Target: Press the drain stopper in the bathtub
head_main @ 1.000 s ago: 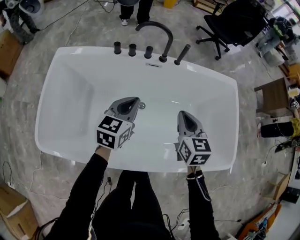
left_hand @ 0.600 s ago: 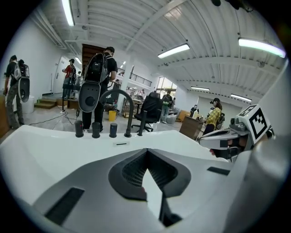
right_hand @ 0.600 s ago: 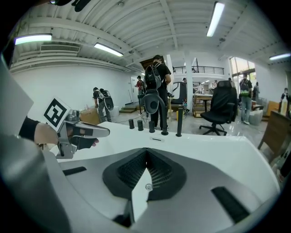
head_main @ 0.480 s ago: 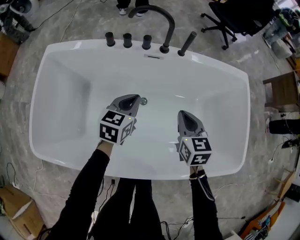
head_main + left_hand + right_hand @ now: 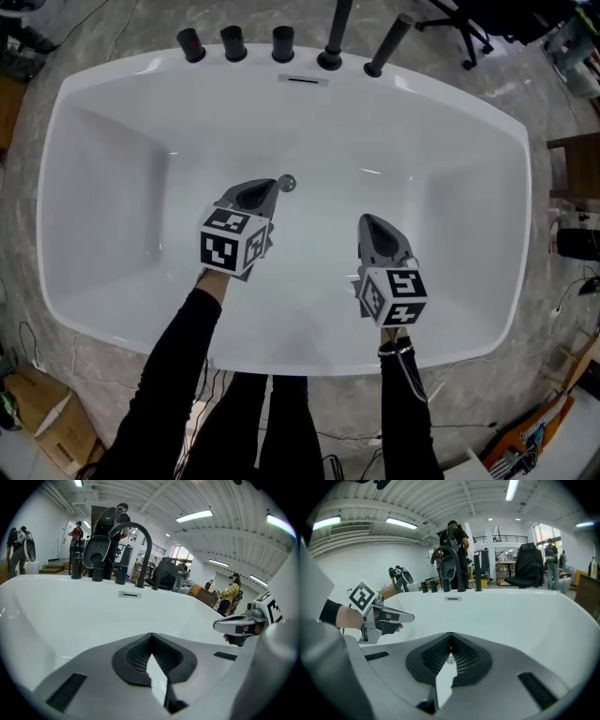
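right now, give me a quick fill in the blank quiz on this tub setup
1. The drain stopper sits on the floor of the bathtub, just beyond the tip of the ___ gripper.
2. The left gripper and the right gripper both have their jaws ___, with nothing held.
3. On the far rim, ___ short black knobs stand to the left of the spout.

Missing words: left; shut; three
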Demonstrator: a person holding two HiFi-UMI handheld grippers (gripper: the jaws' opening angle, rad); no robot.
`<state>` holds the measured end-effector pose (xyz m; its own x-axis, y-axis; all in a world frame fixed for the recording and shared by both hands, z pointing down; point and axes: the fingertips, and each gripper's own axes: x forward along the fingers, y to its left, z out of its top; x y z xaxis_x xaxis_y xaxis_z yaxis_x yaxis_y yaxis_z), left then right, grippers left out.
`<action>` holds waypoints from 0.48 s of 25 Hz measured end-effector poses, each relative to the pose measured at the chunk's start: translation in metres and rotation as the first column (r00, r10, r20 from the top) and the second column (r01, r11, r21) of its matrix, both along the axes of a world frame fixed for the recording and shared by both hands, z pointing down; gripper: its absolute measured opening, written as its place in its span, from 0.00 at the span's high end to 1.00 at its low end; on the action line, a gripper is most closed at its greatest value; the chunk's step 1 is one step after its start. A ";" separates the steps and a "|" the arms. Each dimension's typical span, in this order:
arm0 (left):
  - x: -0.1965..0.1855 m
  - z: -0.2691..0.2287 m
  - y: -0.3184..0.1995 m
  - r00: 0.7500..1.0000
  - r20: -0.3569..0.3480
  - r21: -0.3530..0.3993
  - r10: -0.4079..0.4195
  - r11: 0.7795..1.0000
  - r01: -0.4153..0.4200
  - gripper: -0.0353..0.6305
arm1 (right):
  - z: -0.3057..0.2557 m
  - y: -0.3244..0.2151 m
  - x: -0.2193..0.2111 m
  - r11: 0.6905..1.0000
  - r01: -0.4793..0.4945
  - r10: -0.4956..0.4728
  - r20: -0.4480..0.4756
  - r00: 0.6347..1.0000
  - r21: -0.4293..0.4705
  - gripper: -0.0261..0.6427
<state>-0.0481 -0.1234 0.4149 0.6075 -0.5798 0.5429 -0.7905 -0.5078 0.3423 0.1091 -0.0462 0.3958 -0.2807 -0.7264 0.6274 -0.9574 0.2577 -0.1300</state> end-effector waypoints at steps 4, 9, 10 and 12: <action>0.003 0.040 -0.006 1.000 0.027 -0.029 0.002 1.000 -0.001 0.94 | 0.042 0.007 0.008 0.999 -0.017 0.019 0.032 0.999 -0.042 0.96; 0.013 0.084 -0.014 0.997 0.071 -0.044 0.032 0.999 -0.029 0.94 | 0.089 0.013 0.019 0.996 -0.029 0.032 0.034 0.999 -0.085 0.96; 0.015 0.093 -0.015 0.996 0.079 -0.049 0.035 0.998 -0.031 0.94 | 0.099 0.015 0.021 0.995 -0.034 0.038 0.041 0.998 -0.095 0.96; 0.021 0.113 -0.015 0.995 0.092 -0.064 0.041 0.997 -0.036 0.94 | 0.118 0.019 0.025 0.993 -0.035 0.041 0.048 0.998 -0.115 0.96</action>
